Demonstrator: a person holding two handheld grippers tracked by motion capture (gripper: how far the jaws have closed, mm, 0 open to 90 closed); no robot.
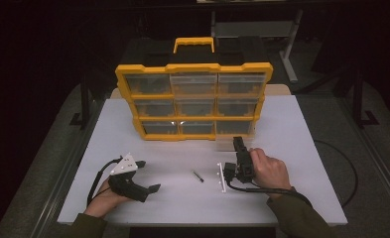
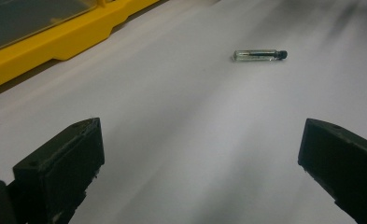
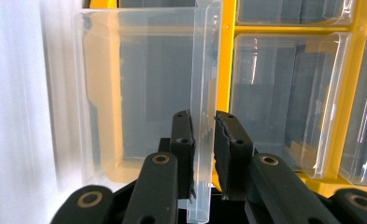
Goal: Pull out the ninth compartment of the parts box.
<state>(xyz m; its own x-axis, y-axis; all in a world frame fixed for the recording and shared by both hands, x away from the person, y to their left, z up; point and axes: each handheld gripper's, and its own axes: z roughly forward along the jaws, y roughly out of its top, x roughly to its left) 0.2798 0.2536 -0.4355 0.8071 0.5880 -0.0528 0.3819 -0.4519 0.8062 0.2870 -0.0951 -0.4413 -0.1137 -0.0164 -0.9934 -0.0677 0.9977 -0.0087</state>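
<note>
Clear plastic is what your right gripper (image 3: 203,140) pinches: its two black jaws press on either side of the front lip of a small transparent drawer (image 3: 139,88), which belongs to the bottom row at the right end of the yellow organiser (image 1: 194,69). In the right gripper view the drawer stands turned on its side, because the gripper is rolled, and its neighbours in the yellow frame sit just beside it. From the high view your right hand (image 1: 268,168) lies on the white table (image 1: 292,129) right in front of that lower right corner of the organiser, with the gripper pointing at it.

Your left gripper (image 1: 150,175) rests near the table's front left, its jaws spread wide with nothing between them. It points across the table toward a little glass vial (image 2: 259,55) with a dark cap, which lies flat on the bare surface, well apart from the jaws and roughly midway between your two hands. The organiser stands upright at the far middle of the table, handle on top.
</note>
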